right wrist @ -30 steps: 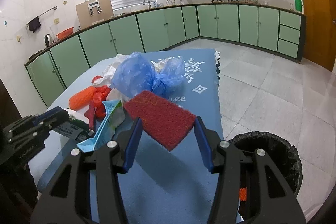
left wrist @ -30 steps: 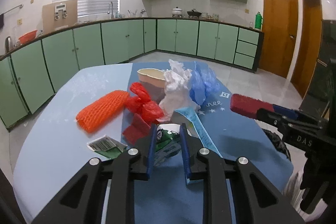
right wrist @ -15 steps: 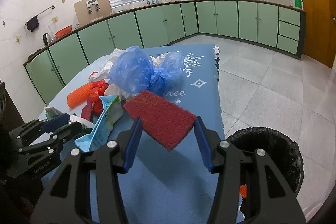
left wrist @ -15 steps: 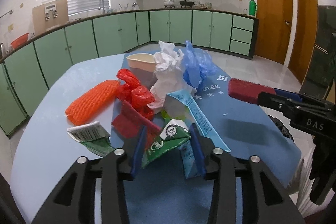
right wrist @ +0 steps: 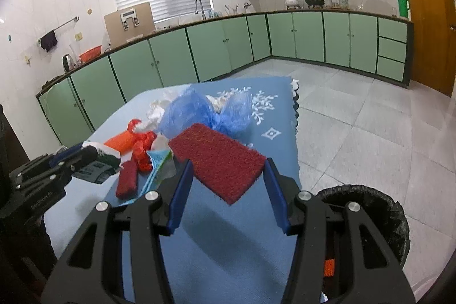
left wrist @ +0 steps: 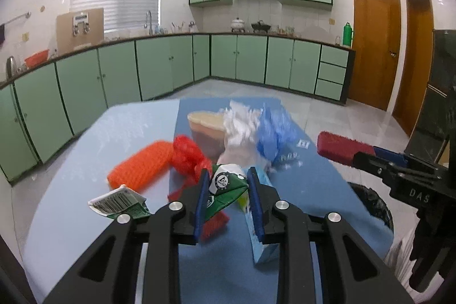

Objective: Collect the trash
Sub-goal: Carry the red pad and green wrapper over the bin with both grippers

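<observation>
trash heap [left wrist: 228, 144] piled mid-table at twelve o'clock. left gripper [left wrist: 228, 184], jaws just closing, pinching green crumpled carton [left wrist: 225, 187], seemingly lifted clear. right gripper [right wrist: 225, 175] clamped on red scouring pad [right wrist: 216, 158]. pickup step done on both sides; next calls for carrying over black bin [right wrist: 367, 207] at four o'clock, then releasing.
</observation>
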### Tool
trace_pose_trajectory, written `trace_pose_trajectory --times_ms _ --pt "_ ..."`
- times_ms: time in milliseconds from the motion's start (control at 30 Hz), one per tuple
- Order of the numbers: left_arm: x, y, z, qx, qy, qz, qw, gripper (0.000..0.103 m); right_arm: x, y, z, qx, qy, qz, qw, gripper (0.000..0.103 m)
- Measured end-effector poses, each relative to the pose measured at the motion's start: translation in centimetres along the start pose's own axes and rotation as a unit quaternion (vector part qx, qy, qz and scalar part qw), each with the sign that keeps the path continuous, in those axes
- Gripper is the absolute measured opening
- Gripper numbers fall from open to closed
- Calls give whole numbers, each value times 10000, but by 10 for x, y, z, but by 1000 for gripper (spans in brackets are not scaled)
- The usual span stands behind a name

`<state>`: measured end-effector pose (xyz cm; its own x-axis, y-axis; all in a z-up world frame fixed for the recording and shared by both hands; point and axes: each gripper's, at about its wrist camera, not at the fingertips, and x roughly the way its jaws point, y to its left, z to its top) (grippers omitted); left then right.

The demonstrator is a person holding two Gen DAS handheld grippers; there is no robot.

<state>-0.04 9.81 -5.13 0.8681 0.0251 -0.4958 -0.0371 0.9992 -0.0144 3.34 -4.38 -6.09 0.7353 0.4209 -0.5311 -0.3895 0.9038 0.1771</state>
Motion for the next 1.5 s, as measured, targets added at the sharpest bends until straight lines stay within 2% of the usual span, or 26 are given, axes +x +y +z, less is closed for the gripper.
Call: trace_pose_trajectory --times_ms 333,500,733,1133,1500 --pt "-14 -28 36 110 -394 -439 9982 27 -38 -7 27 19 -400 -200 9990 49" --pt "-16 -52 52 199 -579 -864 9944 27 -58 -20 35 57 -634 -404 9972 49" --pt "-4 -94 68 417 -711 -1475 9856 27 -85 -57 34 232 -821 -901 9923 49" --pt "35 -179 76 666 -506 -2465 9655 27 -115 -129 11 612 -851 -1753 9789 49" --pt "76 -238 64 867 -107 -2818 9555 27 -104 -187 -25 1117 -539 -2197 9676 49"
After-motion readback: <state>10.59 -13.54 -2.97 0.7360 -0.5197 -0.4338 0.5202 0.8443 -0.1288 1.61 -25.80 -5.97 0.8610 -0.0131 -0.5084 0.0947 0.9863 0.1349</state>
